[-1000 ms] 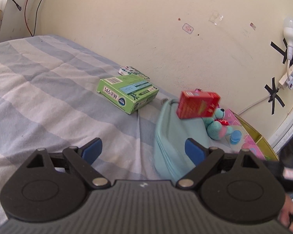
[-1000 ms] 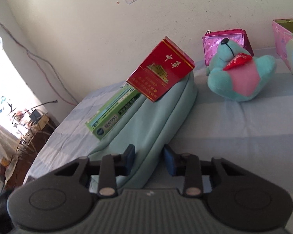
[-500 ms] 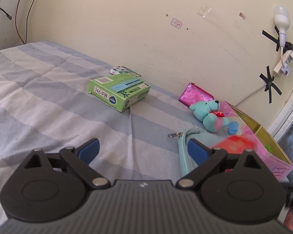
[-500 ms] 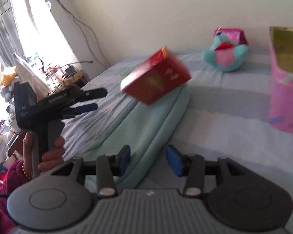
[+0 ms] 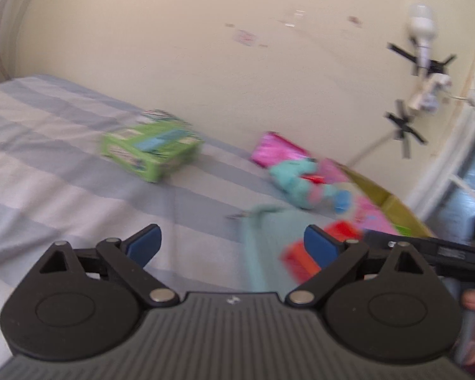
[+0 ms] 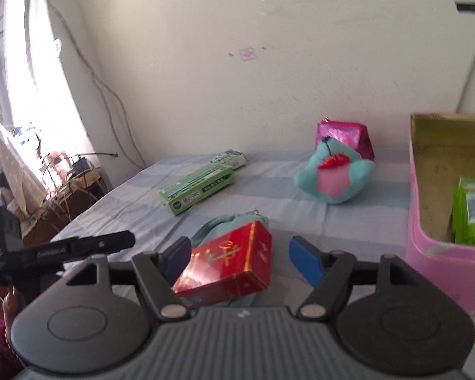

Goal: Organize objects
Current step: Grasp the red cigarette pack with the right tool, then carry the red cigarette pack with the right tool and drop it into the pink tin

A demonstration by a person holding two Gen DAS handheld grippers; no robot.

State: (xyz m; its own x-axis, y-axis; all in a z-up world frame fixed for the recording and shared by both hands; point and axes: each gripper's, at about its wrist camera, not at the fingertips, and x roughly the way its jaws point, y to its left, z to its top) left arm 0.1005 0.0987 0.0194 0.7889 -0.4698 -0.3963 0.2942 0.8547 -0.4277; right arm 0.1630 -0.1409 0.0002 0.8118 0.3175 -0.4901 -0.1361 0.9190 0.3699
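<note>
A red cigarette box (image 6: 228, 266) lies tilted on a light teal pouch (image 6: 228, 223) on the striped bed, between the fingers of my right gripper (image 6: 245, 258), which is open and not touching it. In the blurred left wrist view the red box (image 5: 304, 253) and pouch (image 5: 262, 247) sit by my right fingertip. My left gripper (image 5: 234, 243) is open and empty above the bed. A green box (image 6: 196, 188) (image 5: 152, 152), a teal plush bear (image 6: 335, 177) (image 5: 300, 183) and a shiny pink purse (image 6: 348, 133) (image 5: 275, 152) lie further back.
A pink bin (image 6: 443, 253) with a green packet (image 6: 471, 212) inside stands at the right; its edge shows in the left wrist view (image 5: 392, 202). A wall runs behind the bed. A cluttered side table (image 6: 63, 183) stands left of the bed. The other handheld gripper (image 6: 47, 253) shows at the left.
My right gripper has opened wider and pulled back. The red box has dropped from the raised pouch and now lies on it on the bed. The left view has become blurred from motion.
</note>
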